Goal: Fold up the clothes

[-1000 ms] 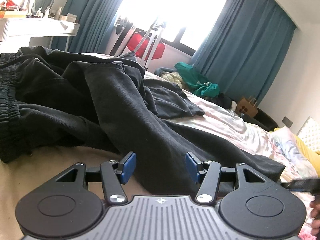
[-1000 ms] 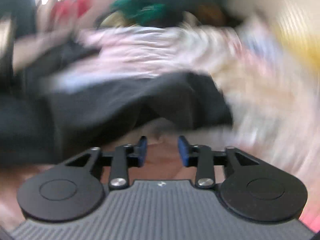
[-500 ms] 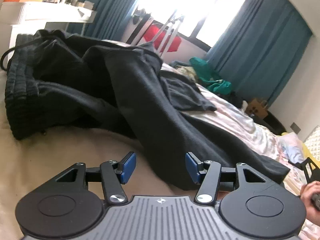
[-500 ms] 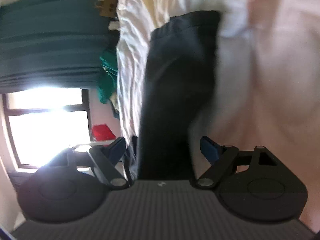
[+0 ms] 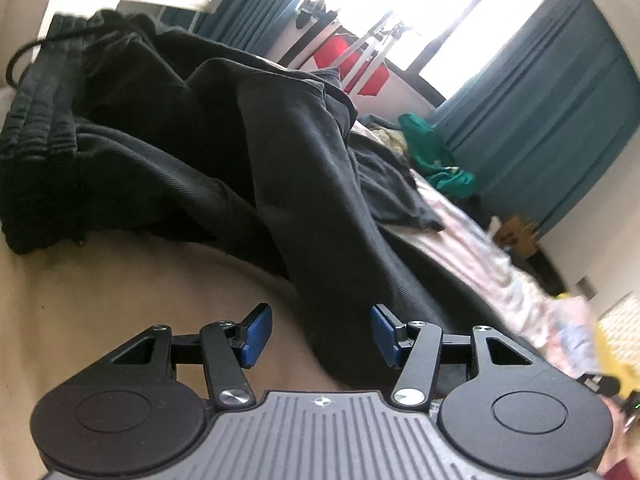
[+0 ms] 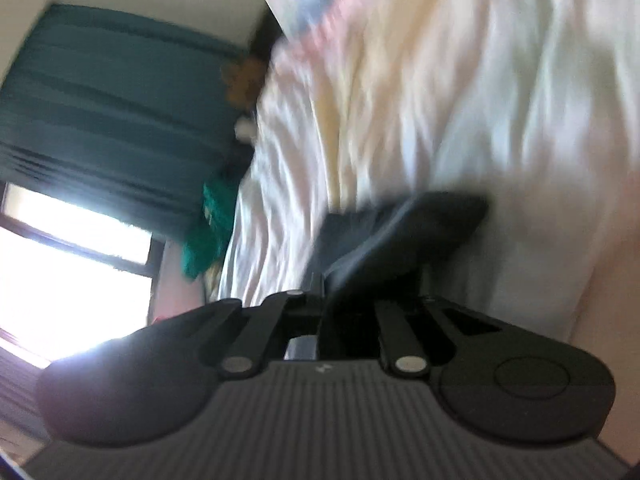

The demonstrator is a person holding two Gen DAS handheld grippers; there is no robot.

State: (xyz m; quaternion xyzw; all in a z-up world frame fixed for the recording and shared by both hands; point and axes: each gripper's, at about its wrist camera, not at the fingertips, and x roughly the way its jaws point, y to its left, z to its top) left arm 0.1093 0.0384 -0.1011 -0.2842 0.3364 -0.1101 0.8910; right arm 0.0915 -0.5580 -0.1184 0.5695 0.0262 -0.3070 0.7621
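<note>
The left hand-held gripper (image 5: pixel 318 334) hovered released over the beige bed (image 5: pixel 100 300), a leg of the black trousers (image 5: pixel 280 168) between its blue pads. The right hand-held gripper (image 6: pixel 348 304), rolled sideways, was clenched on the trouser hem. Teal curtains (image 5: pixel 560 120) flanked a bright window (image 5: pixel 400 8).

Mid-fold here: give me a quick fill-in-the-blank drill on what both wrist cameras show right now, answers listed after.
1. The left hand-held gripper is ____, with nothing between its blue pads.
2. The right hand-held gripper is shut on the ____ trousers.
3. The trousers' waistband lies toward the ____ edge of the left wrist view.
4. The curtains beside the window are ____.

Missing words: open; black; left; teal
</note>
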